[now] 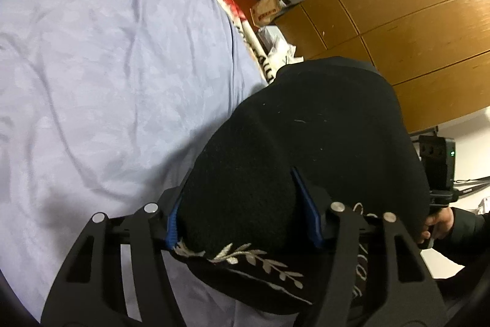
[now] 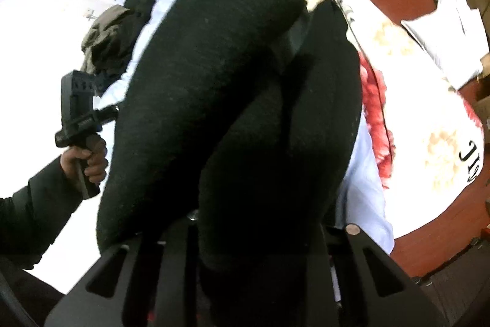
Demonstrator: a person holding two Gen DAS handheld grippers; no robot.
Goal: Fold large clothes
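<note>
While the left gripper [image 1: 242,216] clamps the black garment [image 1: 321,137], the right gripper [image 2: 260,238] — jaws hidden — seemingly pinches it too.

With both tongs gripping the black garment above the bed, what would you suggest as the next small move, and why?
Probably draw the two tongs apart to stretch the black garment flat. It bulges in a thick bunch between the left tongs, and hangs in rounded folds from the right tongs above the pale blue sheet. It looks too bunched to fold neatly yet.
</note>
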